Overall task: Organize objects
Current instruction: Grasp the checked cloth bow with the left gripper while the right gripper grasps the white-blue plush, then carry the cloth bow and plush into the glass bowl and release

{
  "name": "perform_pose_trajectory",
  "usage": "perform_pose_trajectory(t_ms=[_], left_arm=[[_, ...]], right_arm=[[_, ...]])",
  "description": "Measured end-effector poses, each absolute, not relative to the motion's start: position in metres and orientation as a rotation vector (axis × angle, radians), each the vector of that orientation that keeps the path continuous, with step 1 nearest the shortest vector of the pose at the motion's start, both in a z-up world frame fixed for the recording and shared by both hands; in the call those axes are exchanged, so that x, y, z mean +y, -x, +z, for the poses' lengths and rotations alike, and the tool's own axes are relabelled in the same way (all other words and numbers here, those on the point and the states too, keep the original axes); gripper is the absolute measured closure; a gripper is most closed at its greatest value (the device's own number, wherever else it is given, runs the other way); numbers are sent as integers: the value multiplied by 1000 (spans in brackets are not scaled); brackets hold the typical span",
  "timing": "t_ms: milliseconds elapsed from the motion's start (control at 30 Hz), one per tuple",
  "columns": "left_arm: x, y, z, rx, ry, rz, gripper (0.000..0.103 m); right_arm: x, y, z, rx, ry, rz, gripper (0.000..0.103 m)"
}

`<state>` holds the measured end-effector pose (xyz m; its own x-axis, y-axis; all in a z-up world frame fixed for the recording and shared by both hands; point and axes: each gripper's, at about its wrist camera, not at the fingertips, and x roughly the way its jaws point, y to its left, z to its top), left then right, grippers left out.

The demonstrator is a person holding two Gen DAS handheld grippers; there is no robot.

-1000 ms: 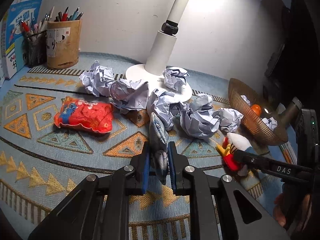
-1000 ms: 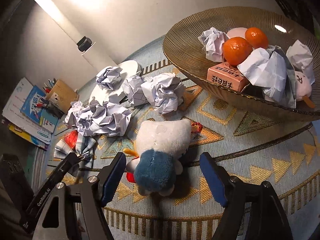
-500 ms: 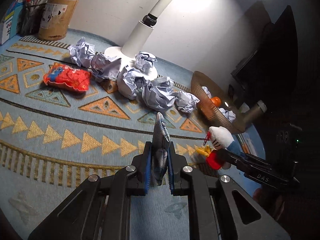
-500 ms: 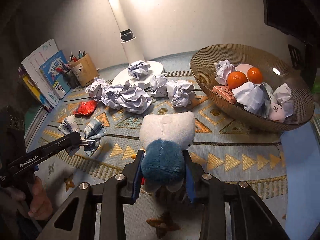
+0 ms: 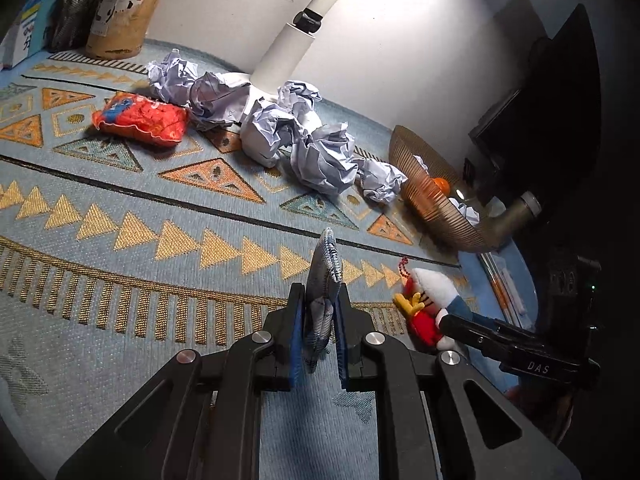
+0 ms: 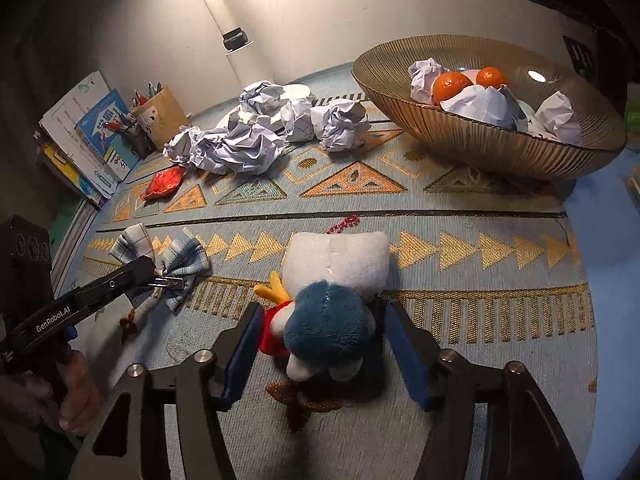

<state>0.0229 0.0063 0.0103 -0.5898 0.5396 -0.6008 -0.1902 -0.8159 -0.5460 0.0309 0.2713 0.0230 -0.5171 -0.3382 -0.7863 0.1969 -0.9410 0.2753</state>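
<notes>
Tongs (image 6: pixel 320 344) open; bowl (image 6: pixel 480 148) holds oranges (image 6: pixel 450 86), paper (image 6: pixel 484 106).

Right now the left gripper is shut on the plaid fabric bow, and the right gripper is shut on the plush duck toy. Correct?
Not quite. The right gripper is open around the plush duck toy, as the right wrist view shows. The left gripper is shut on the plaid fabric bow.

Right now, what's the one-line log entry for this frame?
left gripper: shut on plaid bow | right gripper: open around plush toy, on mat | bowl: oranges, paper
</notes>
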Motion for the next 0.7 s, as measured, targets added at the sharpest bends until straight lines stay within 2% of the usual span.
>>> perform_pose_trajectory(t_ms=[167,200,267,300,367,467,700], left_arm=[[12,-24,12,-560,1109,2415,92],[13,-25,12,-546,1110,2421,92],[16,-25,12,-520,1115,2432,92],[18,-25,13,-506,1118,2440,92],[21,-24,15,-490,1124,2445,92],[29,-23,26,-498,1099,2420,93],[77,6,101,-443,896,2345,93]], right_arm=[[272,-38,29,-202,-1338,-2559,39],[271,-39,31,-181,-1335,-2574,44],[267,-38,32,-165,-1325,-2553,66],[265,-37,31,-150,-1327,-2551,68],[263,-38,33,-124,-1317,-2555,69],[272,-42,47,-191,-1252,-2534,69],[328,-40,125,-317,-990,-2675,69]])
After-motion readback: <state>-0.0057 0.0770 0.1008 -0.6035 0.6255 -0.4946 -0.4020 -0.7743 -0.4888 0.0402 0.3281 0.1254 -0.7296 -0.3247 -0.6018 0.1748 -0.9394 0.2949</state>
